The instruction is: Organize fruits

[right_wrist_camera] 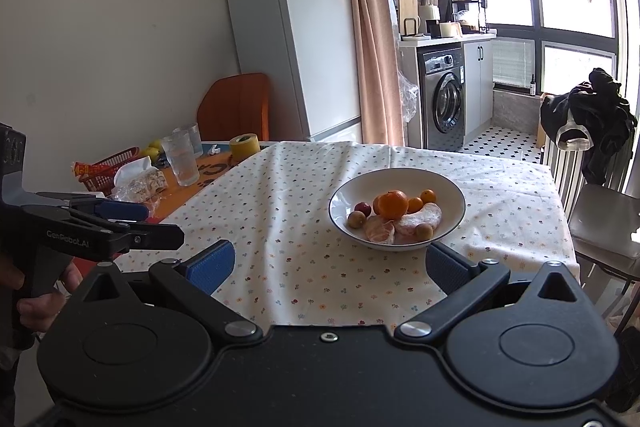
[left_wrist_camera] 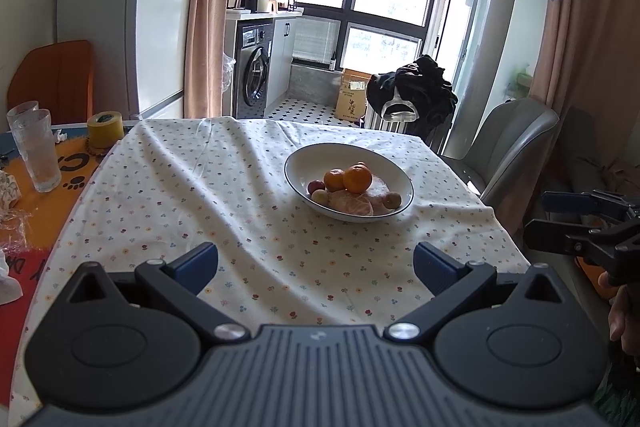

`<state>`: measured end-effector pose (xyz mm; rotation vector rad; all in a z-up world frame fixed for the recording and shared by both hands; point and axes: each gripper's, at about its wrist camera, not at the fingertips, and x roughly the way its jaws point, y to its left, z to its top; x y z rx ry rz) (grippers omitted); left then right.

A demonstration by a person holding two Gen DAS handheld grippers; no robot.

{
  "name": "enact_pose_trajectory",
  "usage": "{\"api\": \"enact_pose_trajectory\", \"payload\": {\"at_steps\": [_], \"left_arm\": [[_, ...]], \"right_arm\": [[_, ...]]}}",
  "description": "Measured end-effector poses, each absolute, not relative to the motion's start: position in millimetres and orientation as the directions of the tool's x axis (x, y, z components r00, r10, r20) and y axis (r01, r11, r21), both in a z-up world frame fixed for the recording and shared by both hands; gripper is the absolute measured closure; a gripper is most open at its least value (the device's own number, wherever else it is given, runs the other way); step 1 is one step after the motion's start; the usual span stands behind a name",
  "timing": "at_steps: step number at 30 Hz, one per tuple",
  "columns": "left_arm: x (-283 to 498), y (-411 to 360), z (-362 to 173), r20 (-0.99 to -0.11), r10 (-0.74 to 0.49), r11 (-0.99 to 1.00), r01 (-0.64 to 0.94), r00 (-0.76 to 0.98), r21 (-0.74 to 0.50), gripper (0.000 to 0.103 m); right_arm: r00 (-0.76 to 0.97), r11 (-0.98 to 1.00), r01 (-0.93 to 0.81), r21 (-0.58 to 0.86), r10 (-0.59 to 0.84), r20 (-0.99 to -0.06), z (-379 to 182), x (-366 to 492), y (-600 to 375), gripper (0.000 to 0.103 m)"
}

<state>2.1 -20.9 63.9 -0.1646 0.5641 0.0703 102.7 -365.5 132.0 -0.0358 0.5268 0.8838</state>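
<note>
A white bowl with a dark rim sits on the flowered tablecloth. It holds oranges, peeled citrus pieces and small round fruits. My left gripper hovers open over the cloth, short of the bowl, nothing between its blue pads. My right gripper is open too, its right fingertip just in front of the bowl's near rim. Each gripper shows in the other's view, the right gripper at the table's right side and the left gripper at the left.
Two glasses, a yellow tape roll, a red basket and wrapped snacks crowd the table's left end. A grey chair stands at the right, an orange chair behind the table.
</note>
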Motion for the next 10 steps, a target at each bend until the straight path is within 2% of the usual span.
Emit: {"api": "enact_pose_trajectory", "payload": {"at_steps": [10], "left_arm": [[3.5,-27.4,64.0,-0.535,0.006,0.988,-0.088,0.845,-0.127,0.000]], "right_arm": [[0.511,0.643,-0.743,0.186,0.724,-0.463,127.1,104.9,-363.9,0.000]]}}
